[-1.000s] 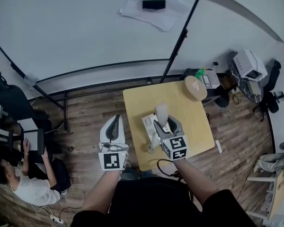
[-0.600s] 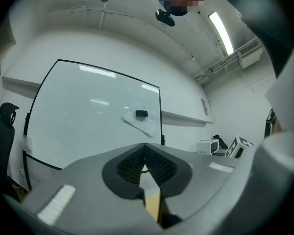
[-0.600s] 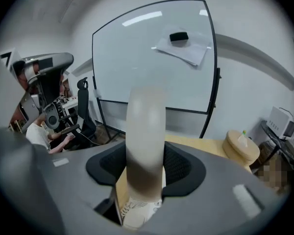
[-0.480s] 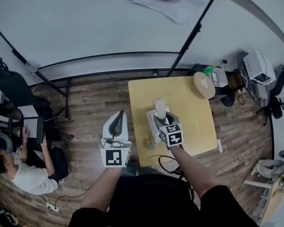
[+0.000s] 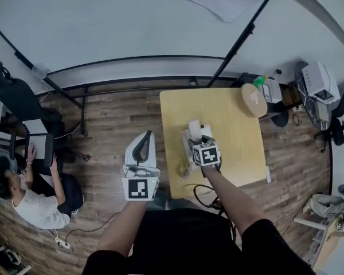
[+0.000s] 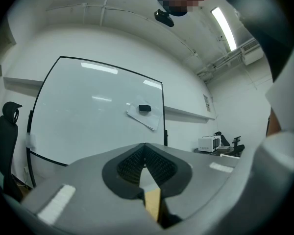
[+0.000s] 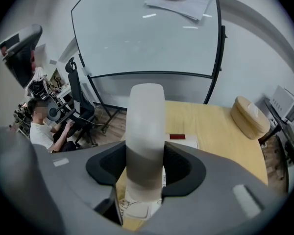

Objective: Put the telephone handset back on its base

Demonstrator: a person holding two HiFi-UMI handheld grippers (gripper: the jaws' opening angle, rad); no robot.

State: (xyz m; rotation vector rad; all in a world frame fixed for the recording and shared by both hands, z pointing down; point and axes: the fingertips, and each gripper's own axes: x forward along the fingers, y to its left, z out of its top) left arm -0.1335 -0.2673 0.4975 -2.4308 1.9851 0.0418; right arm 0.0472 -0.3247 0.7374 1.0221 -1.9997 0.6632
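Note:
A white telephone handset (image 7: 146, 131) stands upright between the jaws of my right gripper (image 7: 146, 171), which is shut on its lower half. In the head view the handset (image 5: 194, 129) and right gripper (image 5: 202, 148) are right over the white phone base (image 5: 187, 148) on the yellow table (image 5: 235, 142). The base (image 7: 186, 142), with a red label, shows behind the handset. A coiled cord (image 5: 187, 168) hangs by the base's near left side. My left gripper (image 5: 140, 149) hovers over the floor left of the table, shut and holding nothing (image 6: 145, 155).
A round tan cushion-like object (image 5: 253, 100) lies at the table's far right corner. A black cable (image 5: 203, 191) loops at the near edge. A whiteboard on a stand (image 5: 132, 22) is behind the table, and a seated person (image 5: 28, 205) is far left.
My right gripper has sunk lower and slightly forward with the handset, closer to the base. The left gripper has hardly moved. The head camera has tilted a little.

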